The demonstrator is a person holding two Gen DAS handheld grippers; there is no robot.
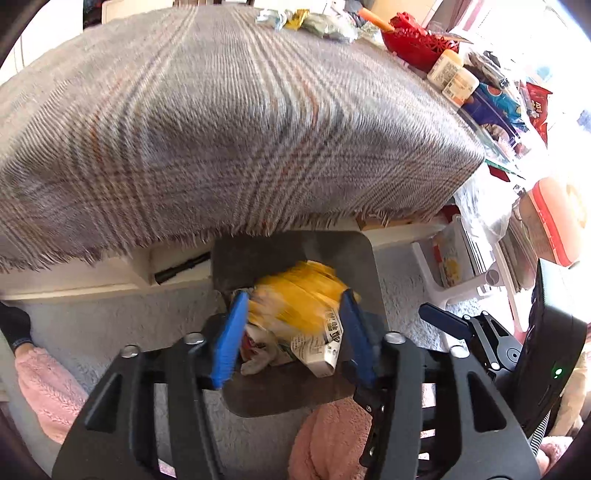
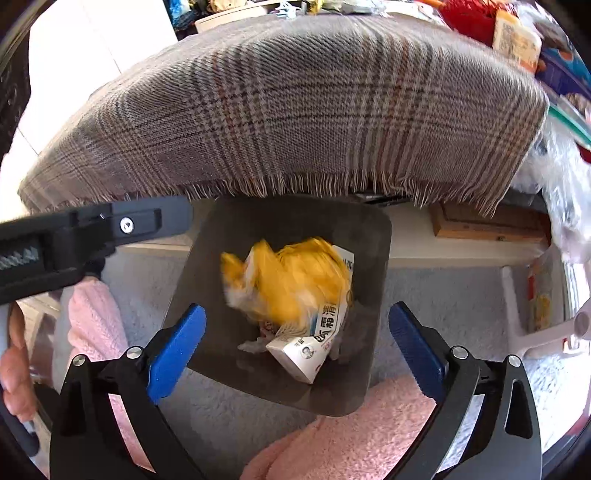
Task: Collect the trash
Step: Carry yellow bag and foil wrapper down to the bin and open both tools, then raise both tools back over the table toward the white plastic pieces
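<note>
- Left wrist view: we see the left hand-held gripper over the dark grey trash bin, which stands on the pale carpet just below the table edge.
- Its blue fingers stand apart on either side of a motion-blurred yellow wrapper; we cannot tell whether they press it or have let go.
- Below the wrapper, a white printed carton and crumpled scraps lie in the bin.
- The table carries a plaid fringed cloth; more wrappers lie at its far edge, near a red basket.
- The right hand-held gripper shows at the right, beside the bin.
- Right wrist view: the right hand-held gripper is wide open, holding nothing, above the same trash bin.
- The yellow wrapper appears blurred, inside the bin opening, above the white printed carton.
- The left hand-held gripper enters from the left, at the bin's rim.
- Pink fleece-clad legs flank the bin.
</note>
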